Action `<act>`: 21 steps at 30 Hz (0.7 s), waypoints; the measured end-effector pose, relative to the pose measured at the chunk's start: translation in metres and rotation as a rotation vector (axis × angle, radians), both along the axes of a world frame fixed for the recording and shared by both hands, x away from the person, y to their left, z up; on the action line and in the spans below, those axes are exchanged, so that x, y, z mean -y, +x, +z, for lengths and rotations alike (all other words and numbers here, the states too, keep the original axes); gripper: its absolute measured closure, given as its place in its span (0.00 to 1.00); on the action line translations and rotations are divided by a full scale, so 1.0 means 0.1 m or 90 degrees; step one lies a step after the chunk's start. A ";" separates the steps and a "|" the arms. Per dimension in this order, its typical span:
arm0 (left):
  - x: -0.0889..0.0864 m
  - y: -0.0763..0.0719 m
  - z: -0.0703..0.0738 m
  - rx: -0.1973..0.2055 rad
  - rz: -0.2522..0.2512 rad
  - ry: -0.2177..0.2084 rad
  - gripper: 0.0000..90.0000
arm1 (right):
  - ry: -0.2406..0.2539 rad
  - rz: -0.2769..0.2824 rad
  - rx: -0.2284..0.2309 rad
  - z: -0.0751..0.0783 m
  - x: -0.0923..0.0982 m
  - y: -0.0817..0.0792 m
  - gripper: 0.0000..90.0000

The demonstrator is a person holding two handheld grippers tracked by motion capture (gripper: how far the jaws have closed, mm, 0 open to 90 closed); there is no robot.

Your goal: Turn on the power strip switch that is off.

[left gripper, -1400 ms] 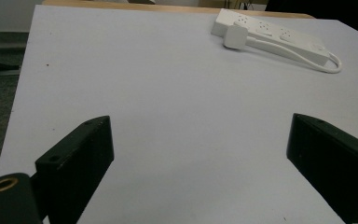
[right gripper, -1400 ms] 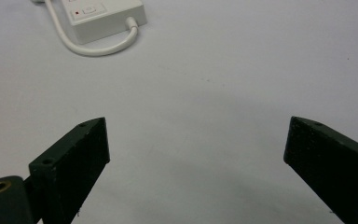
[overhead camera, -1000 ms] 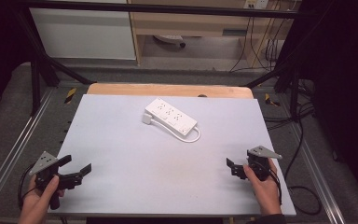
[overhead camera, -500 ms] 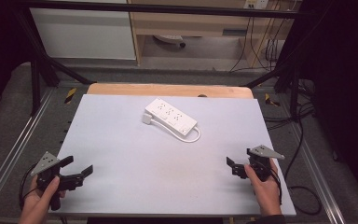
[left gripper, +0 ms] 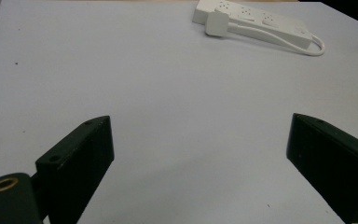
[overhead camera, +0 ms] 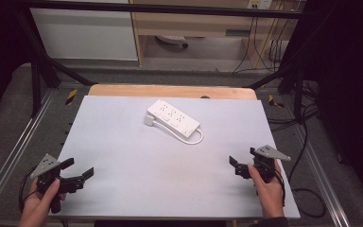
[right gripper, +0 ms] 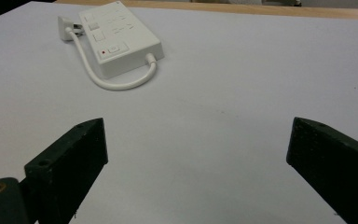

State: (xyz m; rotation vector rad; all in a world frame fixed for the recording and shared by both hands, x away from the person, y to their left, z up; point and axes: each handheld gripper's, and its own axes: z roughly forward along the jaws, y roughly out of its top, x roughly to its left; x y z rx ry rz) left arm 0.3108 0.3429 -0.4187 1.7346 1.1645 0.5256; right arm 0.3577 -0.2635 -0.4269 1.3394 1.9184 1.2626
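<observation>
- Left gripper [overhead camera: 82,171]: held in the person's left hand [overhead camera: 40,204] at the near left corner of the table [overhead camera: 123,165]; jaws spread wide, nothing between them. In the left gripper view [left gripper: 198,158] both black jaws stand far apart over bare tabletop. A grey three-cornered plate sits on top of it.
- Right gripper [overhead camera: 234,166]: held in the person's right hand [overhead camera: 269,191] near the near right edge of the table; jaws parted and empty. In the right gripper view [right gripper: 198,158] the two jaws stand wide apart above the bare surface.
- Table: pale grey-white top; a strip of bare wood shows along its far edge.
- Power strip [overhead camera: 172,117]: white, several sockets, lying flat and set diagonally on the far middle of the table, well apart from both grippers. A red-marked switch shows at one end in the right gripper view [right gripper: 121,39].
- Cord [overhead camera: 196,138]: short, white, looping out of the strip's nearer end and running back along its side.
- Plug [overhead camera: 150,120]: white, lying on the table just beside the strip's far left end; seen likewise in the left gripper view [left gripper: 216,22].
- Beyond the table: dark frame bars, grey floor, cabinets and trailing cables.
</observation>
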 end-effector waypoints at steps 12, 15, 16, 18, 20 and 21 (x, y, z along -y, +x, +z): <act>0.03 0.00 0.00 -0.001 -0.002 0.018 0.08 | -0.002 0.027 -0.002 0.03 -0.06 0.00 0.06; 0.02 0.00 0.00 -0.003 -0.001 0.016 0.08 | 0.000 0.029 0.000 0.04 -0.08 0.01 0.05; 0.02 0.00 0.00 -0.001 -0.002 0.014 0.08 | 0.000 0.031 0.001 0.04 -0.09 0.00 0.05; 0.03 -0.01 0.01 0.000 -0.002 0.014 0.08 | -0.001 0.037 0.002 0.04 -0.10 0.00 0.05; 0.04 -0.01 0.00 -0.001 -0.002 0.019 0.08 | 0.005 0.037 0.004 0.05 -0.11 0.00 0.05; 0.04 -0.01 0.00 -0.001 -0.001 0.019 0.08 | 0.011 0.039 0.005 0.06 -0.12 0.00 0.05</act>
